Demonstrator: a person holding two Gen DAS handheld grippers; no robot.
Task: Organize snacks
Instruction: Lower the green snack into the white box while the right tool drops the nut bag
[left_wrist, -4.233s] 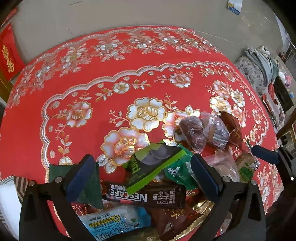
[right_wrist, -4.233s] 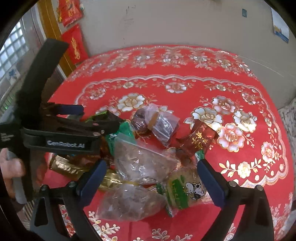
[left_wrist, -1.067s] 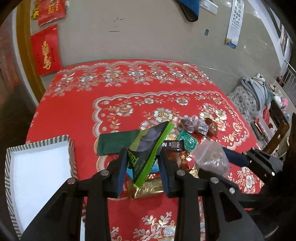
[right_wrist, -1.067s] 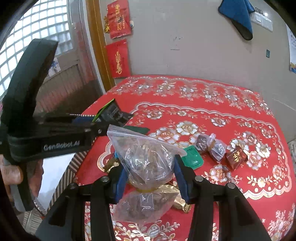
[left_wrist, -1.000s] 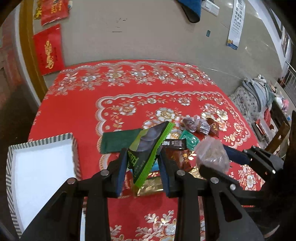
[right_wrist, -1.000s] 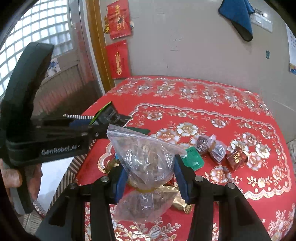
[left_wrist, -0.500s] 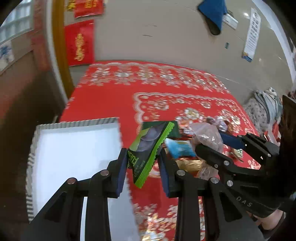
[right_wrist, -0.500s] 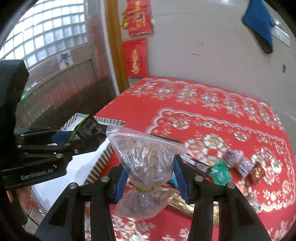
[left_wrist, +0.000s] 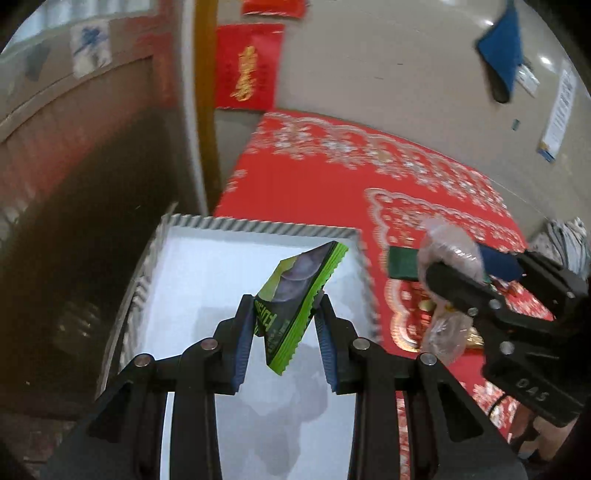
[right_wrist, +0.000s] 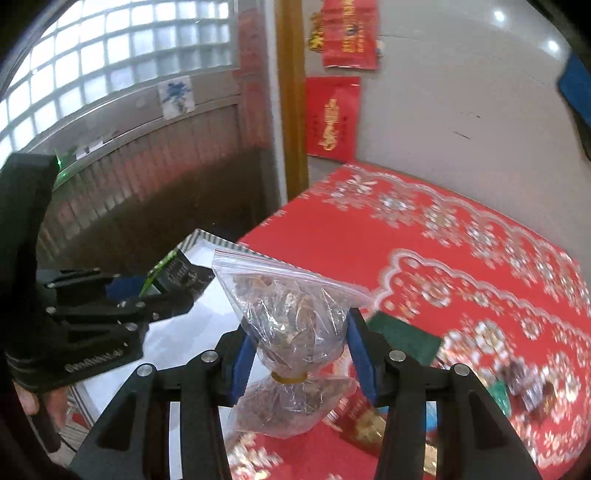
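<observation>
My left gripper (left_wrist: 283, 302) is shut on a green and black snack packet (left_wrist: 299, 295) and holds it in the air over the white tray (left_wrist: 192, 273) with the striped rim. My right gripper (right_wrist: 299, 325) is shut on a clear zip bag of brown snacks (right_wrist: 291, 314), tied in the middle with a yellow band. That bag (left_wrist: 448, 247) and the right gripper (left_wrist: 476, 273) show at the right of the left wrist view, just right of the tray. The left gripper (right_wrist: 173, 291) with its packet (right_wrist: 177, 273) shows at the left of the right wrist view.
The red flowered tablecloth (right_wrist: 461, 258) covers the table. A dark green packet (right_wrist: 402, 339), gold and red wrappers (right_wrist: 365, 424) and small wrapped sweets (right_wrist: 524, 384) lie on it right of the tray. A wooden post (left_wrist: 203, 110) and a dark drop lie beyond the table's left edge.
Both grippers have swung left with their loads, away from the snack pile. The green packet now hangs over the white tray, and the zip bag has come up beside the tray's right rim.
</observation>
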